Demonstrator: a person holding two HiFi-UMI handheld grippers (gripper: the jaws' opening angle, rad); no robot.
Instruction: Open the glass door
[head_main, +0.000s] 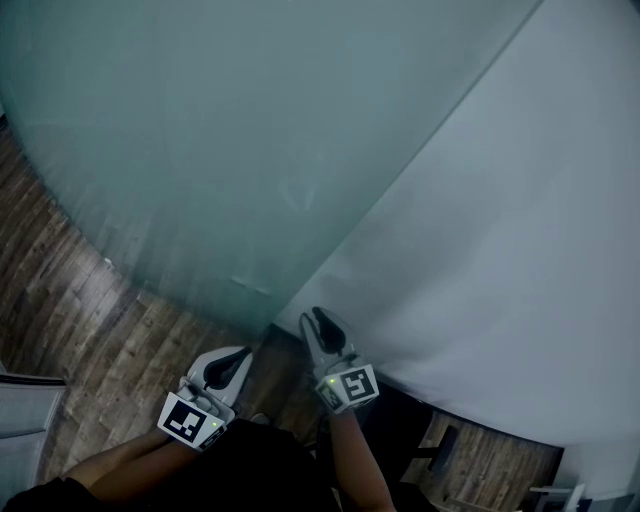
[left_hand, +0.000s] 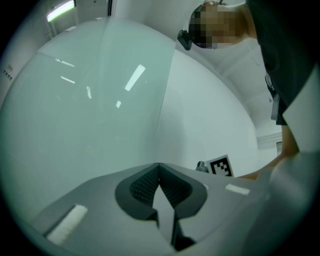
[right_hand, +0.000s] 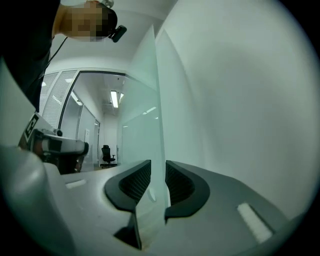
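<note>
The frosted glass door (head_main: 220, 150) fills the upper left of the head view, and its free edge runs down to the right gripper (head_main: 318, 316). In the right gripper view that edge (right_hand: 159, 125) stands upright between the two dark pads of the right gripper (right_hand: 158, 175). The jaws straddle it closely, nearer the right pad, and I see no firm press. The left gripper (head_main: 243, 353) hovers just left of it, low before the glass. Its jaws (left_hand: 159, 172) are shut with nothing between them, facing the door (left_hand: 75, 100).
A white wall (head_main: 520, 250) meets the door's edge on the right. Wooden floor (head_main: 110, 340) lies below on the left. Beyond the door a lit corridor with an office chair (right_hand: 106, 154) shows. The left gripper (right_hand: 60, 146) appears at the left of the right gripper view.
</note>
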